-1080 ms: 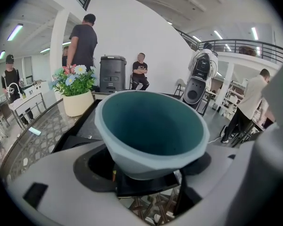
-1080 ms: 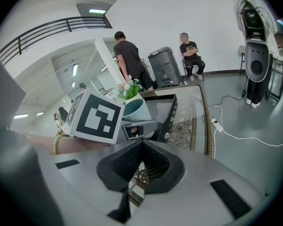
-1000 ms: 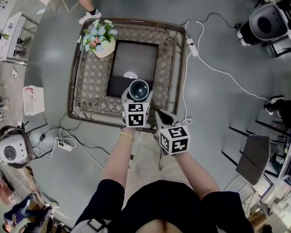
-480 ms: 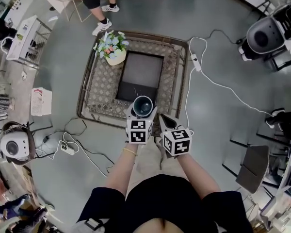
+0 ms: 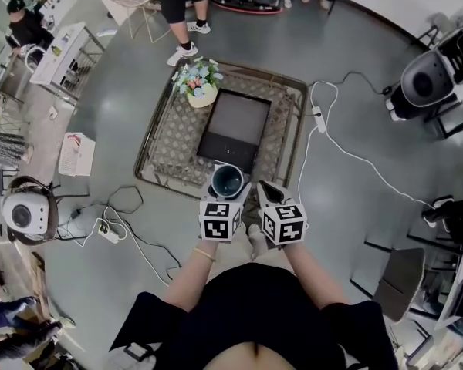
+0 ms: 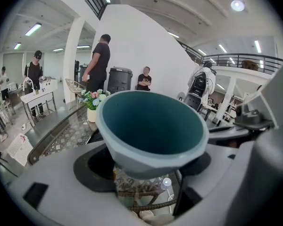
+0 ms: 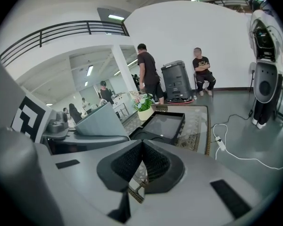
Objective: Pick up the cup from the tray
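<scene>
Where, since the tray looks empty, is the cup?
Head view, centre: the blue cup is clamped in the left gripper, over the wicker table's near edge, just short of the black tray and left of the right gripper.

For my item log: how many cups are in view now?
1. The blue cup is held in the left tongs, off the tray. No other shows.

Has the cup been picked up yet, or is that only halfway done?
It looks done: the cup is clamped in the left hand-held gripper, held up off the dark tray. The right hand-held gripper is shut on nothing. Nothing obvious remains.
</scene>
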`<action>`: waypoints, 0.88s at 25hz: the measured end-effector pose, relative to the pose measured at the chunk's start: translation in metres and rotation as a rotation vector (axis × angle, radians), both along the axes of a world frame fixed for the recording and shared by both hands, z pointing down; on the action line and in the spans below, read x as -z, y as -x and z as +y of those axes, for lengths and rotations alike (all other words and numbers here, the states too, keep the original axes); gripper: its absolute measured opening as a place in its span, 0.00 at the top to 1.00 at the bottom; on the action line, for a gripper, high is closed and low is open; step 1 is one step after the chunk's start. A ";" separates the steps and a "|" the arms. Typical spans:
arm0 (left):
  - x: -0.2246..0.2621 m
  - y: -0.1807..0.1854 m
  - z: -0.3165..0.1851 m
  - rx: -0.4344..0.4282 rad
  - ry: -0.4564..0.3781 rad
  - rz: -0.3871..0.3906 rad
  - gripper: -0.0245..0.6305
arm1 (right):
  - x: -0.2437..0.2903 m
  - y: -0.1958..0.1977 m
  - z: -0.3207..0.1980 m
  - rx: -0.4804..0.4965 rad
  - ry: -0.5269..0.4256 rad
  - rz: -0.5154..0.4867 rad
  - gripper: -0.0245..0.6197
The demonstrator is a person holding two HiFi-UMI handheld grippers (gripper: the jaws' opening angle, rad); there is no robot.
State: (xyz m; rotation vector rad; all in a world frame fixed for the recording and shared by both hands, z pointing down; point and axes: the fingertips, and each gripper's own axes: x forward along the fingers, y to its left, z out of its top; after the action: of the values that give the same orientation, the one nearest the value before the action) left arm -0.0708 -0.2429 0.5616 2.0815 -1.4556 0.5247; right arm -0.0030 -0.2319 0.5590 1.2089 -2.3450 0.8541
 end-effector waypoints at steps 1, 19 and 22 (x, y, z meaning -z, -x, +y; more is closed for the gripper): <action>0.002 0.000 0.004 0.002 -0.001 -0.001 0.39 | 0.001 0.000 0.000 0.003 -0.006 0.003 0.95; 0.027 0.008 0.040 0.008 -0.034 -0.036 0.39 | 0.021 0.000 0.018 0.054 -0.110 0.063 0.95; 0.031 0.012 0.042 0.019 -0.043 -0.037 0.39 | 0.024 0.003 0.023 0.055 -0.118 0.062 0.95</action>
State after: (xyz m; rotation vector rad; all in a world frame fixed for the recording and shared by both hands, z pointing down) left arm -0.0826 -0.2007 0.5309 2.0992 -1.5188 0.5319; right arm -0.0056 -0.2085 0.5354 1.1927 -2.3957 0.6581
